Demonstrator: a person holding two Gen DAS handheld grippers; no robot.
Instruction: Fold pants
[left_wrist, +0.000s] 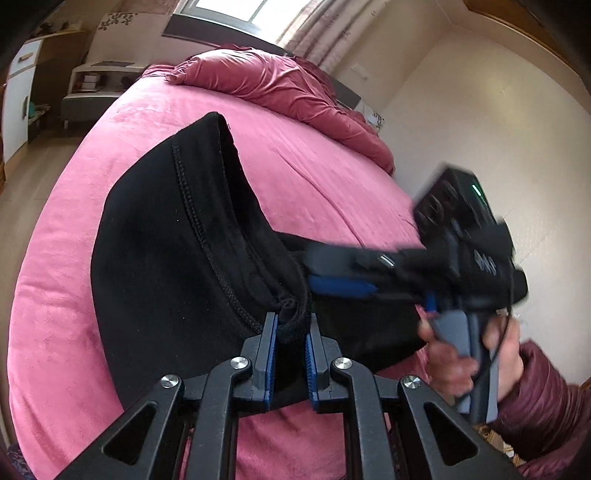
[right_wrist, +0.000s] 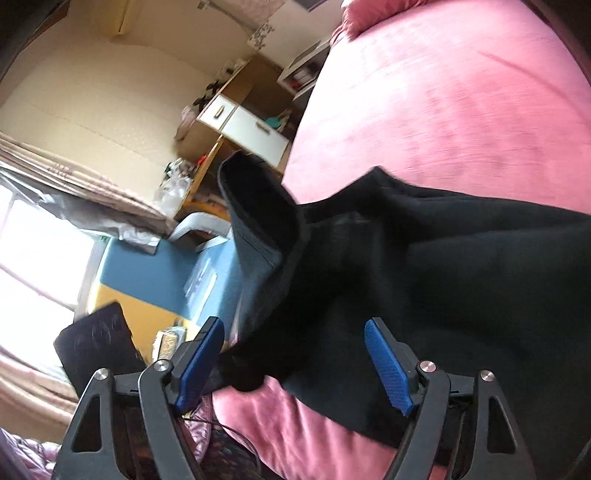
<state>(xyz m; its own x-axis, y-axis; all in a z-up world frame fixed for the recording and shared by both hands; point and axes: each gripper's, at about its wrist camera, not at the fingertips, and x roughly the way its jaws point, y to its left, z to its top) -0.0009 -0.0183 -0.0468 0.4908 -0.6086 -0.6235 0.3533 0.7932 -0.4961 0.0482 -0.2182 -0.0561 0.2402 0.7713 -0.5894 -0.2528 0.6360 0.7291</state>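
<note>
The left hand-held gripper (left_wrist: 291, 325) pinches a bunched edge of the black fabric pants (left_wrist: 166, 258), which stretch away across the pink plush bed (left_wrist: 332, 177), while the right hand-held gripper (right_wrist: 295, 350) gapes wide over them.

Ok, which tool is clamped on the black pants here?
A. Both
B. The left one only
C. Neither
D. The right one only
B: in the left wrist view the left tool pinches a bunched edge of the black pants, while in the right wrist view the right tool stands open, its pads apart with the fabric loose between them.
</note>
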